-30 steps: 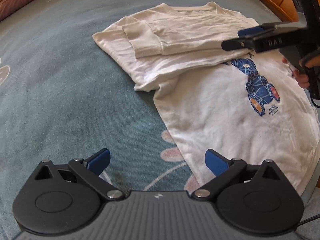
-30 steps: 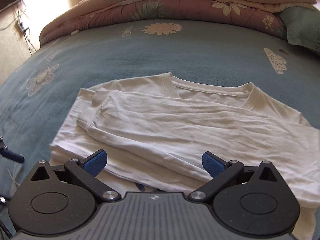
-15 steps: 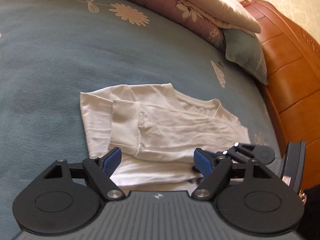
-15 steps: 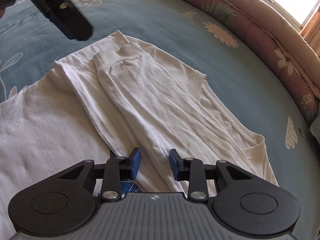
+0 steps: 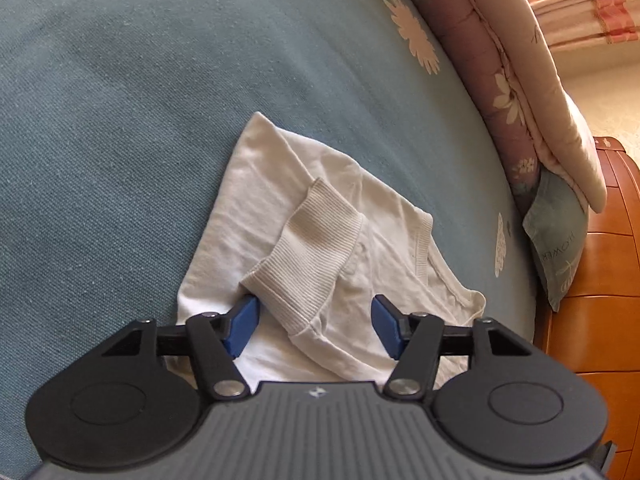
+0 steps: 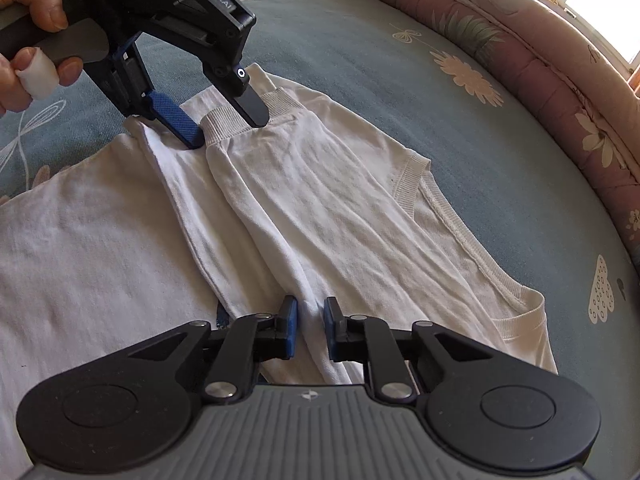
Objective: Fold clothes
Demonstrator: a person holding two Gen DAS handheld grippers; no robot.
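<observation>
A white long-sleeved shirt (image 6: 100,240) lies flat on the blue-green bedsheet (image 5: 120,120), one sleeve (image 6: 320,200) folded across its chest. My left gripper (image 5: 314,330) straddles the sleeve's ribbed cuff (image 5: 312,248). Its jaws are closing, with the cuff between them and the right pad still clear of the cloth. The right wrist view shows this left gripper (image 6: 220,120) over the cuff (image 6: 224,128), held by a person's hand (image 6: 36,20). My right gripper (image 6: 310,330) is closing too, its pads pinching a fold of the sleeve near the shoulder.
A rolled pink floral quilt (image 5: 500,80) runs along the far side of the bed. A green pillow (image 5: 560,248) leans on the wooden headboard (image 5: 608,280). Bare sheet spreads to the left of the shirt.
The left gripper swung from the shirt's hem over to the cuff, rolled, and narrowed around it. The right gripper rolled and closed from wide open onto the sleeve fold.
</observation>
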